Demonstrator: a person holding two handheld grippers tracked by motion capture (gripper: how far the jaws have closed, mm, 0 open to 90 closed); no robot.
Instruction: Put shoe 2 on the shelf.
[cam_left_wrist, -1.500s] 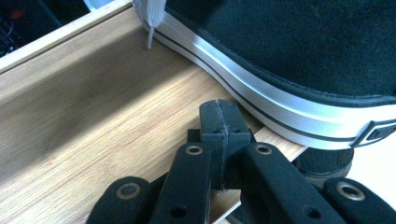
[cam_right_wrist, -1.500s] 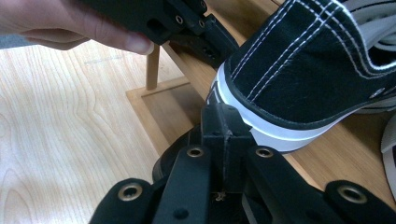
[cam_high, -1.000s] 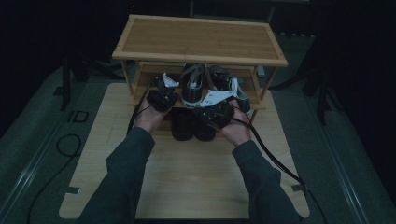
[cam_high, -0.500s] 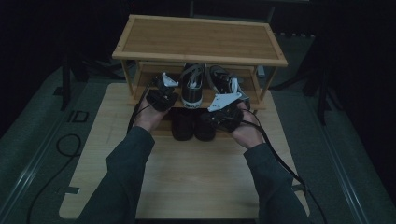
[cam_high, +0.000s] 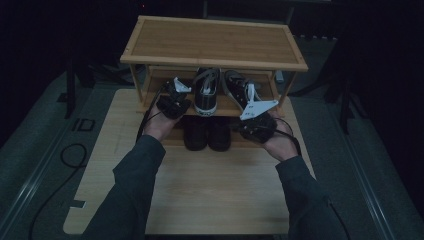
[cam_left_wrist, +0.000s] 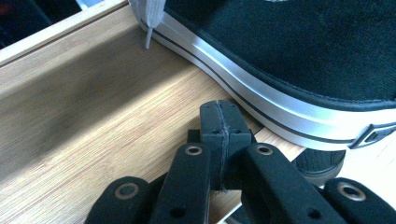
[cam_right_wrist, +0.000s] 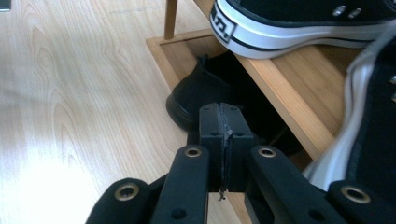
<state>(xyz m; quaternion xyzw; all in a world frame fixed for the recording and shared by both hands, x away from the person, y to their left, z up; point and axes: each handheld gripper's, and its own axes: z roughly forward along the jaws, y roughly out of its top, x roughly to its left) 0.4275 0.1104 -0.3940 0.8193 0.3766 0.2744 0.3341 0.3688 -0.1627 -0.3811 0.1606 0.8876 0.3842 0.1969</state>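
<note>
A pale wooden tabletop (cam_high: 210, 185) sits in a dark room, bare at its near edge. A wooden rack (cam_high: 215, 42) stands at the far side: two black sneakers (cam_high: 206, 92) on its middle shelf, dark shoes (cam_high: 207, 132) below. Left gripper (cam_high: 172, 97) and right gripper (cam_high: 257, 117) have fingers pressed together, empty, beside the sneakers.

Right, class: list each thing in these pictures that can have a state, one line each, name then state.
left gripper: jaws shut, holding nothing, beside the sneaker's sole.
right gripper: jaws shut, holding nothing.
left sneaker: upright on the middle shelf.
right sneaker: on the middle shelf, laces loose.
black shoes: paired on the bottom shelf.
shoe rack: top shelf bare.
</note>
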